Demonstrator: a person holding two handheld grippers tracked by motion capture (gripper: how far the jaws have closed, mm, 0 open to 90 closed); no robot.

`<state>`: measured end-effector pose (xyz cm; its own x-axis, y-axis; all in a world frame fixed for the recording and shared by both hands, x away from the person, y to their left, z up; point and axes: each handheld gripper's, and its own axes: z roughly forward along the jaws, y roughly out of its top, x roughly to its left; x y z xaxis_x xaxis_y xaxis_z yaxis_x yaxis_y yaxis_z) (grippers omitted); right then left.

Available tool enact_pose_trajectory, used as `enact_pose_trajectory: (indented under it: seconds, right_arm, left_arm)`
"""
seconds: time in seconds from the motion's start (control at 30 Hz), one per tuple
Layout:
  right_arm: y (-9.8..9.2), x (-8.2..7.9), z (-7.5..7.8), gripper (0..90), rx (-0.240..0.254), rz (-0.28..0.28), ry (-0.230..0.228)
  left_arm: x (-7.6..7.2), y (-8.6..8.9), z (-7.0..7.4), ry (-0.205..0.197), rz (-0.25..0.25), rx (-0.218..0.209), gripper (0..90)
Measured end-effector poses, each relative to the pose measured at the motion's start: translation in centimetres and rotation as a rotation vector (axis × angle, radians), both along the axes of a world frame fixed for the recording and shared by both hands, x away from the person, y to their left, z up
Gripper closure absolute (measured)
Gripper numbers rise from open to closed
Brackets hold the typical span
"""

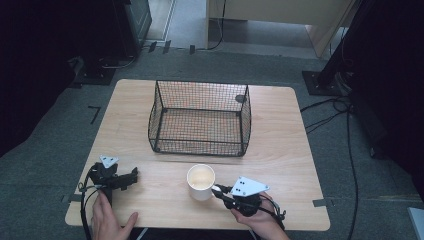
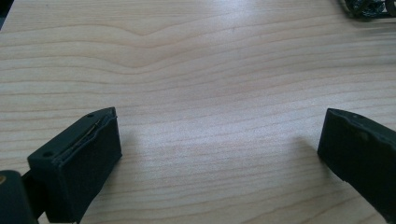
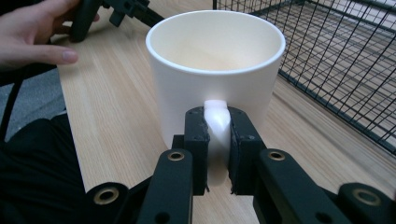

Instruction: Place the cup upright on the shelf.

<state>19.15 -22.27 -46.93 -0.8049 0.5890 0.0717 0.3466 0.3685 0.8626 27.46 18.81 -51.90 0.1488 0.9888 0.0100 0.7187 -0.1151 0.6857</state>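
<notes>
— Now, where did the mug point(image 1: 201, 182) sit?
— Upright on the counter point(image 1: 280, 150), near the wire basket point(image 1: 200, 118). The right gripper point(image 3: 217, 140) clamped its handle point(image 3: 217, 122); the left gripper point(image 2: 219, 144) rested open, holding nothing.

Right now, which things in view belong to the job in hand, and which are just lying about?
In the job:
white mug
right gripper, shut on the mug's handle
wire basket, likely where it goes

Lying about:
left gripper, open, resting on the table
</notes>
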Motion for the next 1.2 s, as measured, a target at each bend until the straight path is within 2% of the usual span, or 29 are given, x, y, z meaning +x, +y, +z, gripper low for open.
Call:
enact_pose_trajectory:
  seconds: [0.33, 0.57, 0.97, 1.2]
  right_arm:
    - [0.4, -0.1, 1.3, 81.0, 0.032, 0.002, -0.031]
    - [0.7, 0.1, 2.7, 81.0, 0.075, -0.007, -0.075]
    - [1.1, 1.2, 5.4, 81.0, 0.13, -0.013, -0.128]
    - [1.4, 2.0, 6.6, 81.0, 0.136, -0.023, -0.15]
  left_arm:
    - [0.0, 0.0, 0.0, 0.0, 0.0, 0.0, 0.0]
    - [0.0, 0.0, 0.0, 0.0, 0.0, 0.0, 0.0]
    - [0.0, 0.0, 0.0, 0.0, 0.0, 0.0, 0.0]
    - [0.0, 0.0, 0.0, -0.002, 0.0, 0.0, 0.0]
